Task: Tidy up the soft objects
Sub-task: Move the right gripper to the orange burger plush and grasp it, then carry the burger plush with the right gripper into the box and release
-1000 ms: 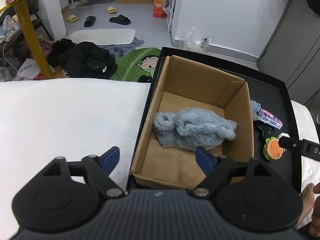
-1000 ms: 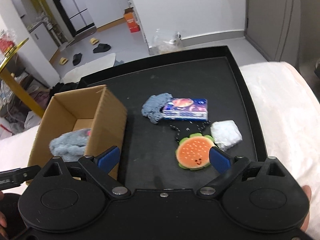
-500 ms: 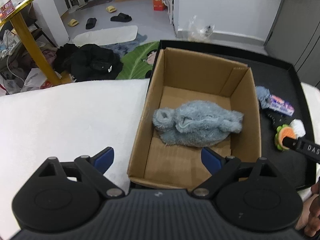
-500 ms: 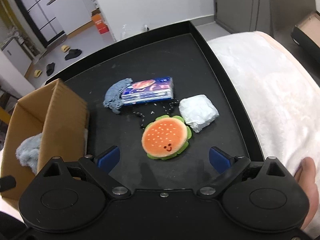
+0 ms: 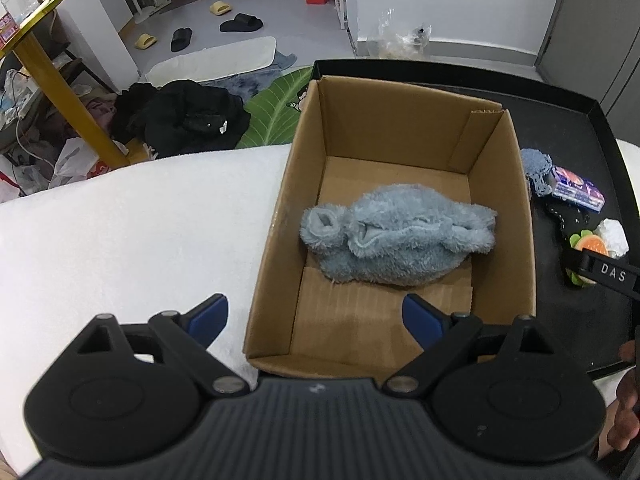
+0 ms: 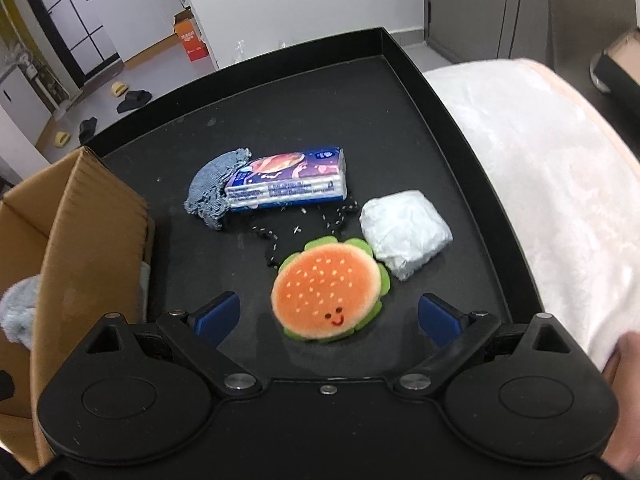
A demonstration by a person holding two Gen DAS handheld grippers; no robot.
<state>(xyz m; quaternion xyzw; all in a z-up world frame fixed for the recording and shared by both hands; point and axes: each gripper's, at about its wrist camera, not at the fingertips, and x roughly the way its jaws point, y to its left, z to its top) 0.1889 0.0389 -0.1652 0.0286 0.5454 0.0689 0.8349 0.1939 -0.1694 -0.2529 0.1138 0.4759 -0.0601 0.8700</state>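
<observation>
A fluffy blue-grey plush [image 5: 396, 240] lies inside the open cardboard box [image 5: 404, 120], which stands on the left of the black tray [image 6: 320, 92]. My left gripper [image 5: 316, 316] hangs open over the box's near edge, holding nothing. On the tray lie a burger plush [image 6: 326, 294], a white wrapped bundle [image 6: 406, 232], a tissue pack [image 6: 288, 186], a knitted grey-blue cloth [image 6: 212, 190] and a speckled black cord [image 6: 272, 240]. My right gripper [image 6: 328, 314] is open just above the burger plush, one finger on each side, pads apart from it.
A white fleecy cover [image 5: 120, 240] spreads left of the box and also right of the tray [image 6: 540, 180]. The tray's raised rim [image 6: 452, 120] runs around the objects. Beyond the edge, dark clothes [image 5: 184, 120] and slippers lie on the floor.
My right gripper has sunk toward the burger plush, which now sits between its fingers. My left gripper has shifted over the box, its jaws a little wider.
</observation>
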